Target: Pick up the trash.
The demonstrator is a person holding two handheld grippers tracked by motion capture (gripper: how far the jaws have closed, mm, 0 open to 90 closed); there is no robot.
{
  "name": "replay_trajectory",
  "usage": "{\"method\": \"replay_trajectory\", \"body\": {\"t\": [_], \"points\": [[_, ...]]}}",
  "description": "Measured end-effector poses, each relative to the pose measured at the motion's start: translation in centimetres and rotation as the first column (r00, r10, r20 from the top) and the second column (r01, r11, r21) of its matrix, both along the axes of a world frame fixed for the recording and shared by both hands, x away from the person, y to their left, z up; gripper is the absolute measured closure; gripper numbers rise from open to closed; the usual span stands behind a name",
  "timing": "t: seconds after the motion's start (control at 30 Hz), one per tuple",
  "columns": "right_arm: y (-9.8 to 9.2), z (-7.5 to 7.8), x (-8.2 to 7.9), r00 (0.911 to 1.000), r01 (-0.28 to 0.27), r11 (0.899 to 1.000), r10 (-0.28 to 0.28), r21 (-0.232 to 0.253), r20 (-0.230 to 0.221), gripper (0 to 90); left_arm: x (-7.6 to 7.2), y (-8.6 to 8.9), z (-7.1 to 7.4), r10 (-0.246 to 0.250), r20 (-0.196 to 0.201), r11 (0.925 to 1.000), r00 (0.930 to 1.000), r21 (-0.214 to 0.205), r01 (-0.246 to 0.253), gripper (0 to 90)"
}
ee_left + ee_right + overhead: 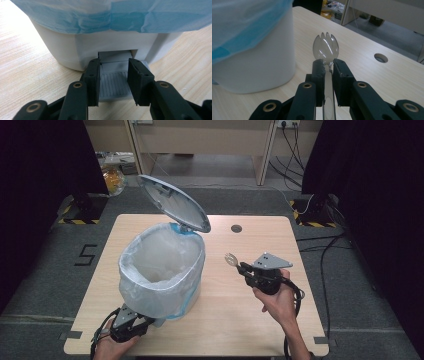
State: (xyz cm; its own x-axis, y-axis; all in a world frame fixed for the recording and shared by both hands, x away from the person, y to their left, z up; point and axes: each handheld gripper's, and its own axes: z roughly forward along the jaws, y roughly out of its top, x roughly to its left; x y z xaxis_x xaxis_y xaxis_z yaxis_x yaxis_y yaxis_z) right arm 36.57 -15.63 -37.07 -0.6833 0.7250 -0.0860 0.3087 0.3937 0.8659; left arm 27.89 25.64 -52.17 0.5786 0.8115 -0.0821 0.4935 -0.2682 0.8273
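Pale wood-grain table (260, 320), rounded corners, small round hole (236, 228) near the far edge. On its left half, a white plastic pedal bin (165, 270), smooth and oval, lined with a thin crinkled translucent bag (150, 250) edged in blue and folded over the rim. Grey lid (172, 202) tipped up and back, flat and oval, underside facing the near side.

Left gripper (113, 75), black and hard-edged, low at the bin's near base, jaws closed against both sides of the grey ribbed foot pedal (113, 85). Pedal flat, fine parallel grooves along its top, poking from a square slot in the white wall. Pedal's rear end lost in that slot's shadow; left hand (107, 347) cut off by the bottom edge in the high view.

Right gripper (328, 65) held above the table, right of the bin and apart from it, jaws clamped on the handle of a clear plastic spork (325, 47). Glossy smoky-clear bowl, short blunt tines at the tip. Long axis in line with the jaws, tines pointing away from the right hand (277, 302) toward the bin's side of the table. Handle's lower end hidden between the jaws. In the high view the spork (231, 259) small, tines too faint to make out.
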Motion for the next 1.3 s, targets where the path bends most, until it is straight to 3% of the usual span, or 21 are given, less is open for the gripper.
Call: {"method": "replay_trajectory", "body": {"t": [0.17,0.53,0.9,1.3], "points": [[0.4,1.7,-0.7,0.9994,-0.026,0.999,0.027,-0.018,0.020,79.9,0.0,0.0,0.0,0.000,0.001,1.0000,1.0000,0.001,0.000,62.4],[1.5,4.7,-1.8,0.9938,-0.095,0.996,0.094,0.003,0.059,79.9,0.0,0.0,0.0,0.000,0.001,1.0000,1.0000,0.002,0.000,62.3],[4.6,7.9,-2.4,0.9747,-0.198,0.980,0.197,-0.001,0.106,79.8,0.0,0.0,0.0,0.002,-0.001,1.0000,1.0000,-0.003,-0.002,62.3],[7.4,9.1,-1.7,0.9609,-0.250,0.968,0.249,-0.009,0.121,79.8,0.0,0.0,0.0,0.002,-0.001,1.0000,1.0000,-0.006,-0.002,62.4]]}}
